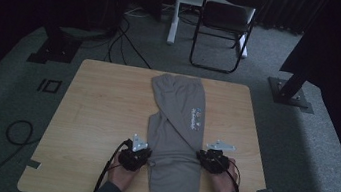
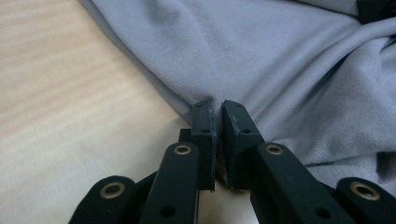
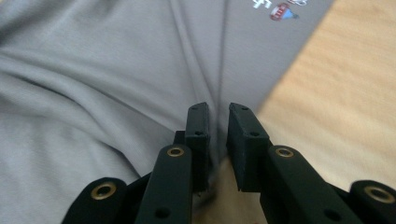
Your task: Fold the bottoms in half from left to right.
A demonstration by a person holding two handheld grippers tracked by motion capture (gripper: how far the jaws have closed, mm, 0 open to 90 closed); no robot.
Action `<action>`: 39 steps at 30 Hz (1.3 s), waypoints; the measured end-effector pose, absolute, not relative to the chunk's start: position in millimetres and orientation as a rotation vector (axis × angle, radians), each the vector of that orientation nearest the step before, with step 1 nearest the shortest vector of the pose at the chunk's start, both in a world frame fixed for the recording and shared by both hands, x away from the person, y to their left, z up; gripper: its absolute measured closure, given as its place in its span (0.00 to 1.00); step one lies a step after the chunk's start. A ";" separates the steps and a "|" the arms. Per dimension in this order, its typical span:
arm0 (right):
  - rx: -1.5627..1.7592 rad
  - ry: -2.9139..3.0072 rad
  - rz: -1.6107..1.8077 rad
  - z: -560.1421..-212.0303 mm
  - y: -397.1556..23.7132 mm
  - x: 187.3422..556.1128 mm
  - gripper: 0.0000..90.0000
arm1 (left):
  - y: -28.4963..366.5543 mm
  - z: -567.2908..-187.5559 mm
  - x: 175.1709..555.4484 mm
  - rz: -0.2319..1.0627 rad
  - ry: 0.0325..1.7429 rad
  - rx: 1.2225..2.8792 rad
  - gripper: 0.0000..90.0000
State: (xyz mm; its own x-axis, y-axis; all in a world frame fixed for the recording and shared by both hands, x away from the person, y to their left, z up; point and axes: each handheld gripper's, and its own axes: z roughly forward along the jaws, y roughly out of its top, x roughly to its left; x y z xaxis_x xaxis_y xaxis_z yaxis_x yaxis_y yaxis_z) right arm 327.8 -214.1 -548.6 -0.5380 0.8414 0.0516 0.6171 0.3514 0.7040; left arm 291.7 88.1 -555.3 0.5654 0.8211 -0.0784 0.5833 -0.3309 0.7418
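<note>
Grey sweatpants [image 1: 176, 127] lie lengthwise down the middle of the wooden table [image 1: 100, 111], folded narrow, with a small coloured print [image 1: 196, 119] near the right side. My left gripper [image 1: 148, 159] sits at the cloth's left edge. In the left gripper view its jaws are pinched on that edge [image 2: 217, 109], with the sweatpants [image 2: 280, 60] rumpled beyond. My right gripper [image 1: 199, 156] is at the right edge. Its jaws [image 3: 218, 112] stand close together with a fold of the sweatpants [image 3: 93, 70] running between them, and the print [image 3: 280, 10] shows farther off.
Bare tabletop lies left and right of the cloth. Behind the table stand a black folding chair [image 1: 225, 18] and a white desk leg [image 1: 175, 11]. Black stand bases [image 1: 54, 49] [image 1: 290, 92] flank the far corners, and a cable [image 1: 17, 130] loops on the floor at left.
</note>
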 end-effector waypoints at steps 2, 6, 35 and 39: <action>1.313 2.296 0.994 -548.8 -219.7 322.9 0.87 | 88.5 -554.3 286.6 0.395 1.118 2.058 0.93; 1.261 2.274 0.951 -544.2 -215.3 320.2 0.86 | 92.1 -551.8 290.3 0.409 1.099 2.026 0.83; 1.212 2.262 1.006 -529.2 -170.6 430.5 0.98 | 95.0 -551.8 405.7 0.567 1.307 1.990 0.96; 1.282 2.213 0.998 -528.9 -202.7 435.7 0.99 | 94.1 -551.5 404.3 0.581 1.303 2.001 0.96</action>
State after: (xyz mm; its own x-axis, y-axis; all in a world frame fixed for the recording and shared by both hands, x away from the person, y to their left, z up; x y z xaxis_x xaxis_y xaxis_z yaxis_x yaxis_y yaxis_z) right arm 435.7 -202.7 -528.9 -0.5033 0.8640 0.0155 0.5839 0.3267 0.7432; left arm 404.3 94.1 -551.5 0.4019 0.9157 0.0068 0.6164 -0.2760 0.7375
